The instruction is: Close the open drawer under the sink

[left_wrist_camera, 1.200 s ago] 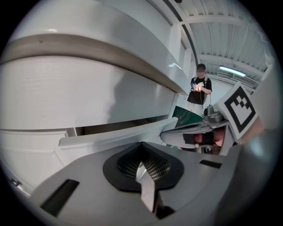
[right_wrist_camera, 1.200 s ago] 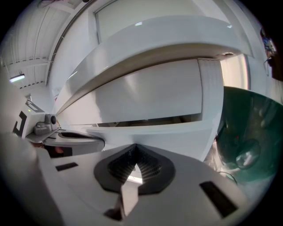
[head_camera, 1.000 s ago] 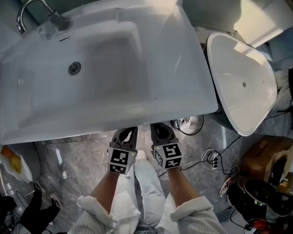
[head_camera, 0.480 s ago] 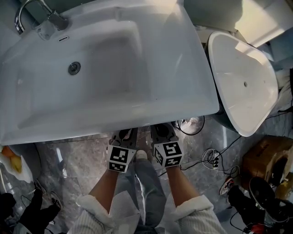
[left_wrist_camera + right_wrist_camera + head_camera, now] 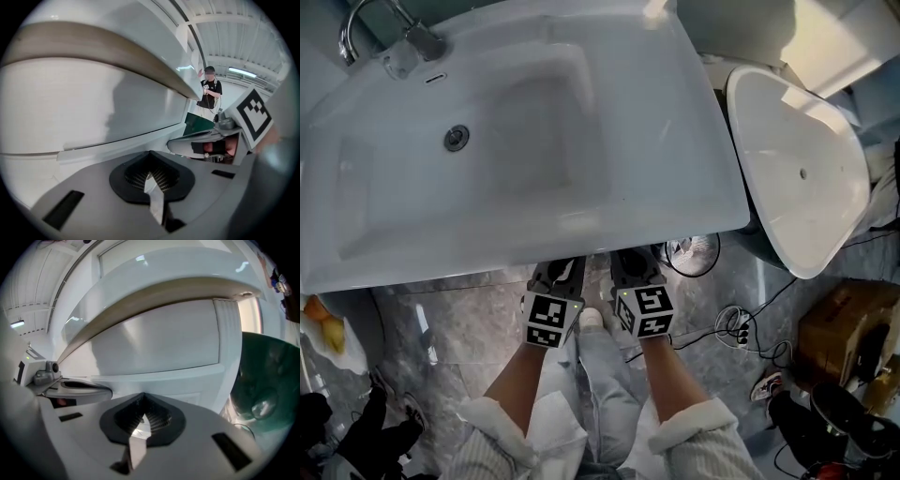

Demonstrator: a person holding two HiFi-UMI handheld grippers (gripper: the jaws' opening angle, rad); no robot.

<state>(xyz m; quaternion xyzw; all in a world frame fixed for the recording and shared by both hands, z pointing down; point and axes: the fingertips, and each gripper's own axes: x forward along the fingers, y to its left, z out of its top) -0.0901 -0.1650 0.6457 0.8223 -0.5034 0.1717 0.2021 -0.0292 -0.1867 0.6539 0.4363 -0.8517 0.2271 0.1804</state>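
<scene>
From above, the white sink [image 5: 534, 246] hides the drawer beneath it. My left gripper [image 5: 558, 272] and right gripper [image 5: 630, 265] sit side by side at the sink's front rim, fingertips tucked under it. In the left gripper view the white drawer front [image 5: 84, 108] fills the frame just beyond the left gripper [image 5: 151, 180], whose jaws are shut on nothing. The right gripper view shows the same drawer front [image 5: 154, 343] under the sink's rim, close ahead of the shut, empty right gripper [image 5: 140, 420]. Each gripper also shows in the other's view, alongside it.
A second white basin [image 5: 802, 169] stands to the right of the sink. On the grey marble floor are a small fan [image 5: 692, 253], cables with a plug strip [image 5: 733, 325] and a cardboard box [image 5: 839, 328]. A person [image 5: 209, 91] stands far off.
Both grippers have edged forward, further under the sink's front rim, staying side by side. Jaws stay shut.
</scene>
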